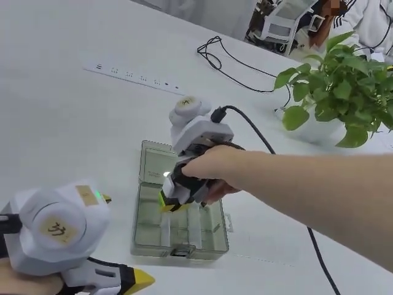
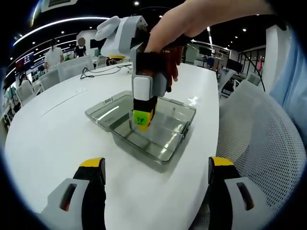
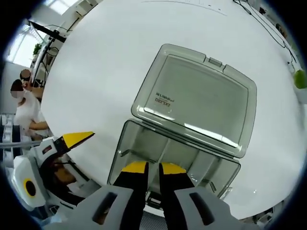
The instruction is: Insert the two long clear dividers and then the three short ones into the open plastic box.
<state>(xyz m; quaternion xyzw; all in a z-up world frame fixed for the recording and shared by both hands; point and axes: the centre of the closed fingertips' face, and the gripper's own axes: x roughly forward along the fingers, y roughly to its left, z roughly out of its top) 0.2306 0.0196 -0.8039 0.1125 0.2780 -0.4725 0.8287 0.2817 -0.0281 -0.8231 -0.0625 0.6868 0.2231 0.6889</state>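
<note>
Your right gripper (image 3: 153,167) has its yellow-tipped jaws drawn almost together, with only a thin slit left between them. You cannot tell whether anything clear is pinched in that slit. The tips reach down inside the open plastic box (image 1: 212,243), over its middle compartments. In the head view, one pale clear strip (image 1: 164,228) and a second (image 1: 194,226) stand upright in the box, just below those tips.

Your left gripper (image 2: 156,165) has its jaws spread wide with nothing between them. It is held off the box, on the near side, and is apart from everything.

The box is translucent grey-green. Its lid (image 3: 196,96) is folded back flat on the white worktop (image 1: 67,135). The box sits close to the worktop's edge beside a mesh chair (image 2: 259,143).

Toward the far edge lies a white power strip (image 1: 132,75). A black cable (image 1: 242,75) loops beyond it, and a leafy potted plant (image 1: 338,80) stands at the far right corner. Past the worktop are office chairs and seated people under bright ceiling lights.

The lid carries a line of moulded lettering (image 3: 163,102), too small to read. Your left gripper's round tan sticker (image 1: 58,230) reads 33. A green sticker (image 2: 140,120) on the right gripper has handwritten digits that are hard to make out.
</note>
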